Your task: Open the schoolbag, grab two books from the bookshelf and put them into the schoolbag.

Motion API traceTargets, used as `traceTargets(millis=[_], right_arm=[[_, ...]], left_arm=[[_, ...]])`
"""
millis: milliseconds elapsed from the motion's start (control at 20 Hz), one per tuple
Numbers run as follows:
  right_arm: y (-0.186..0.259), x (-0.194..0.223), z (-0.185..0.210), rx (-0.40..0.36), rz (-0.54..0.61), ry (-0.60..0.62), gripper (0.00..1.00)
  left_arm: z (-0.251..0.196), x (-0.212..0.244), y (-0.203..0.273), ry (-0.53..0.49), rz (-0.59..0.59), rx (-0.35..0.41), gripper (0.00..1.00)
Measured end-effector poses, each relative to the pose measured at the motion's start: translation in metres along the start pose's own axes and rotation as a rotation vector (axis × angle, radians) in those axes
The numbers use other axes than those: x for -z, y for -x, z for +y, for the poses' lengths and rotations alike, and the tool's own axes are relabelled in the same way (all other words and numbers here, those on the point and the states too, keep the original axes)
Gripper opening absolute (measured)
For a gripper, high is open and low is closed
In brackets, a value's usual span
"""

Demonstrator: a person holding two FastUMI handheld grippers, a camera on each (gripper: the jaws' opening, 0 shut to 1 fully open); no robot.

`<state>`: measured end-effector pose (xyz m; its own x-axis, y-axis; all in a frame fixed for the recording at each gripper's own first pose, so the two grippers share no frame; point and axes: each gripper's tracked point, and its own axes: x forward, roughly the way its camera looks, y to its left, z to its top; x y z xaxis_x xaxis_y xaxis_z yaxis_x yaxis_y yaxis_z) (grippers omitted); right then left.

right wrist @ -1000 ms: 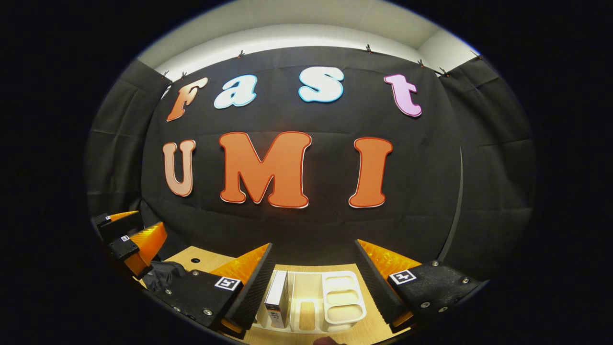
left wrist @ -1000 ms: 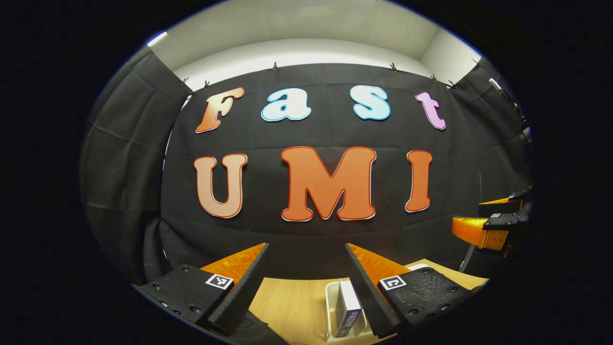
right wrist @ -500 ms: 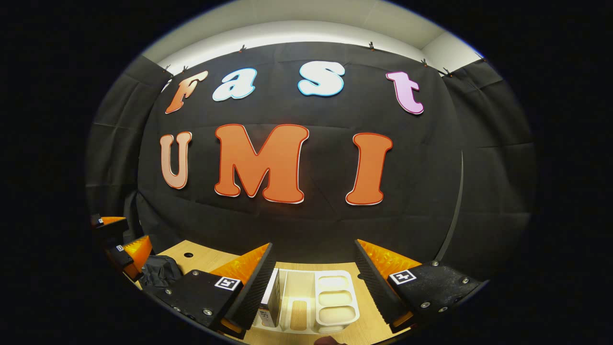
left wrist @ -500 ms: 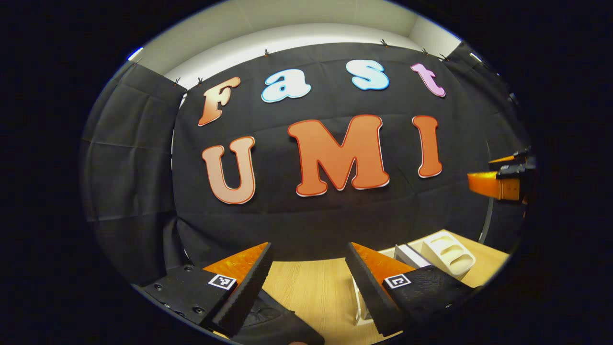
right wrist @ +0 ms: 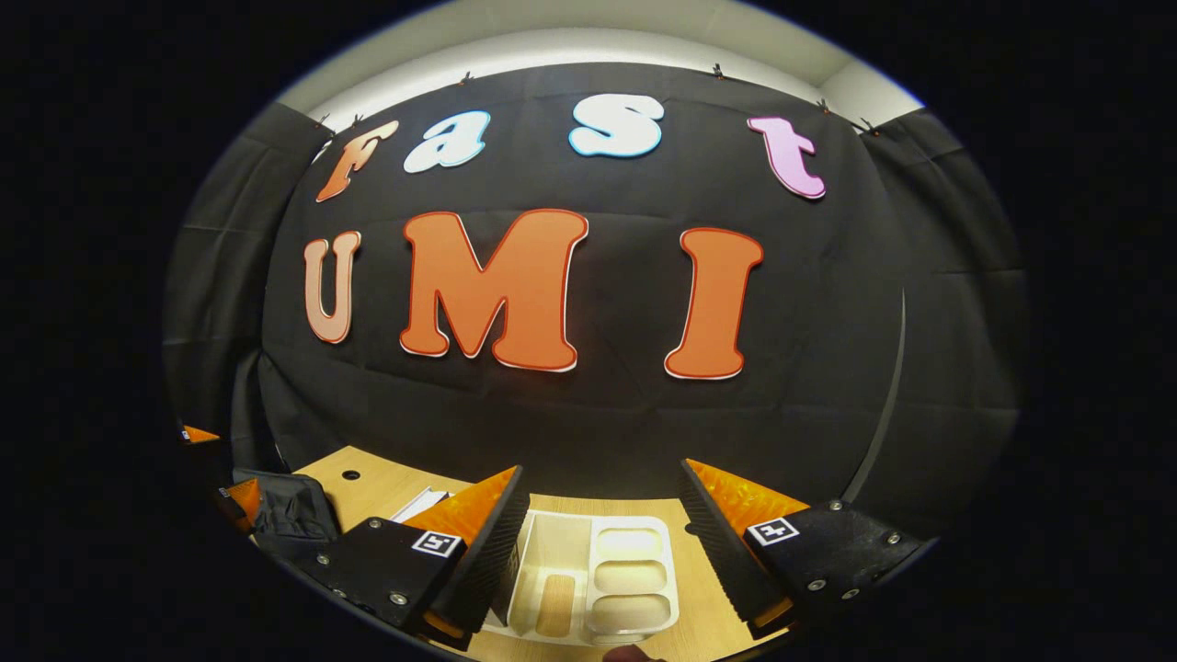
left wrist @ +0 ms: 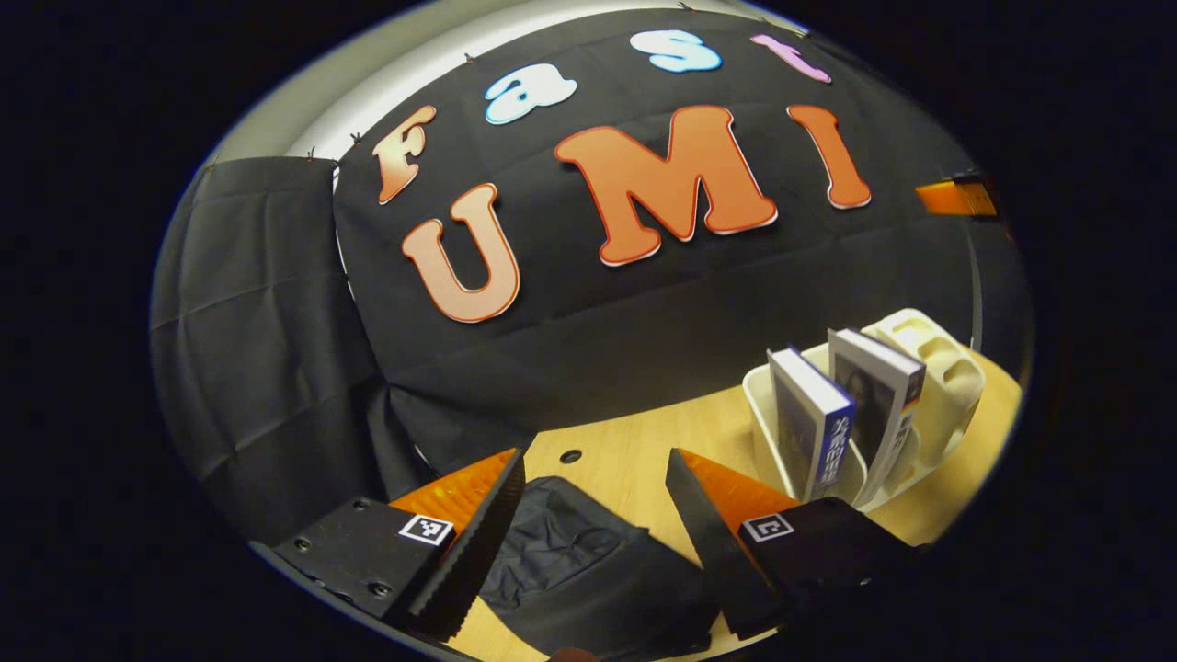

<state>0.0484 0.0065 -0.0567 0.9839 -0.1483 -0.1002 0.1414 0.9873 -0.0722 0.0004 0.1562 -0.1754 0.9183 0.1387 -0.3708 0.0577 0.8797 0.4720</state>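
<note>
The schoolbag (left wrist: 588, 561) looks soft and floppy, so grab its top edge. Both the left gripper (left wrist: 588, 533) and right gripper (right wrist: 602, 542) are spread wide, holding nothing

left gripper view low over table (left wrist: 634, 460), tilted, facing booth wall, schoolbag (left wrist: 588, 570) close below, bookshelf (left wrist: 929, 386) off to its right, right gripper view level, facing wall head-on, bookshelf (right wrist: 588, 579) near, both views share table, bookshelf, schoolbag (right wrist: 290, 510)
</note>
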Motion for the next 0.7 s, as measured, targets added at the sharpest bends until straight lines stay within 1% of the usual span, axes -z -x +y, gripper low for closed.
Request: traceTargets(millis=[200, 300, 350, 450, 600, 700], right_arm=[[-0.008, 0.015, -0.003, -0.036, 0.027, -0.007, 0.97], [-0.010, 0.022, -0.005, -0.050, 0.036, -0.007, 0.97], [-0.011, 0.025, -0.005, -0.058, 0.040, -0.009, 0.97], [-0.012, 0.028, -0.008, -0.068, 0.044, -0.013, 0.97], [-0.013, 0.031, -0.014, -0.067, 0.047, -0.010, 0.97], [-0.012, 0.033, -0.022, -0.058, 0.046, -0.008, 0.97]], left_arm=[[-0.009, 0.040, 0.005, -0.178, 0.064, -0.024, 0.98], [-0.022, 0.073, 0.017, -0.233, 0.124, -0.026, 0.98], [-0.026, 0.087, 0.019, -0.263, 0.147, -0.036, 0.97], [-0.038, 0.115, 0.023, -0.330, 0.190, -0.031, 0.98], [-0.051, 0.144, 0.031, -0.455, 0.238, -0.020, 0.98], [-0.056, 0.164, 0.032, -0.516, 0.268, -0.014, 0.97]])
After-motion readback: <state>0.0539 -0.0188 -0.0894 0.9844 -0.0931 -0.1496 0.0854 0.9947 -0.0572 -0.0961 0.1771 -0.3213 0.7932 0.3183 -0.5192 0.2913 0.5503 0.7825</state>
